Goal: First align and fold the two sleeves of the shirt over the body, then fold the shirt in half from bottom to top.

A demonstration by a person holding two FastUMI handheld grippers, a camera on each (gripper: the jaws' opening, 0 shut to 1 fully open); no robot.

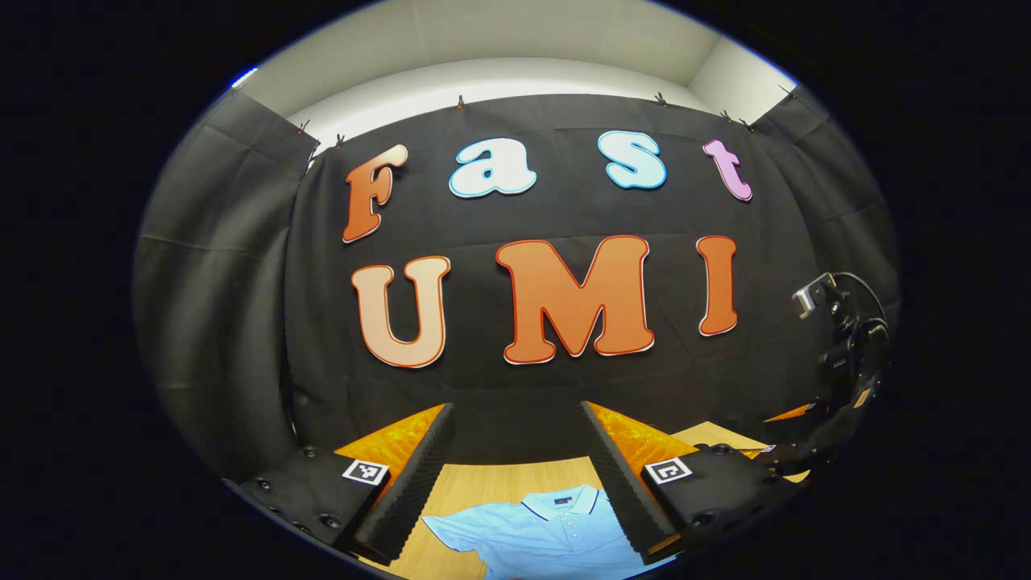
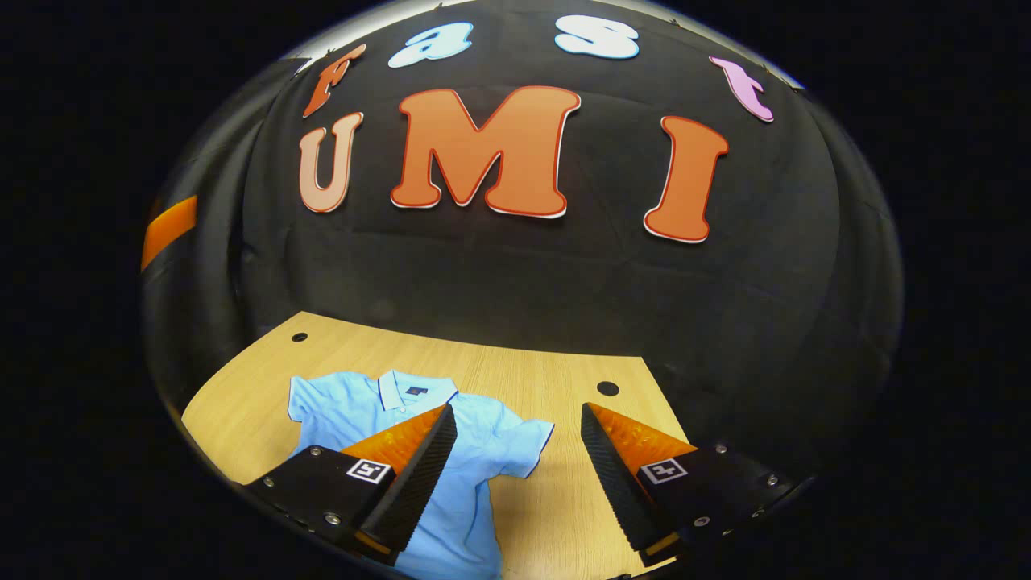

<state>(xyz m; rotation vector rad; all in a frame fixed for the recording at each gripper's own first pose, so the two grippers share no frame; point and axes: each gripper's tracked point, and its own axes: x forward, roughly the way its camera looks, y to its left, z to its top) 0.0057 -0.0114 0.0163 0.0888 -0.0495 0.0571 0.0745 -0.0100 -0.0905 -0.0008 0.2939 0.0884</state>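
A light blue polo shirt (image 2: pixel 475 451) lies flat on the wooden table (image 2: pixel 564 370), collar toward the booth wall, both short sleeves spread out. In the right gripper view my right gripper (image 2: pixel 515 451) hangs open above the shirt's right sleeve (image 2: pixel 523 447), nothing between its fingers. In the left gripper view my left gripper (image 1: pixel 515 459) is open too, held high over the table, with the shirt's collar (image 1: pixel 564 506) and shoulders showing low between its fingers. The right gripper (image 1: pixel 838 379) appears at the right edge of that view; its jaws are hidden there.
The table has two round cable holes (image 2: pixel 607 388) near its far edge. Black cloth walls close in the booth behind and on both sides. Bare wood lies to the right of the shirt.
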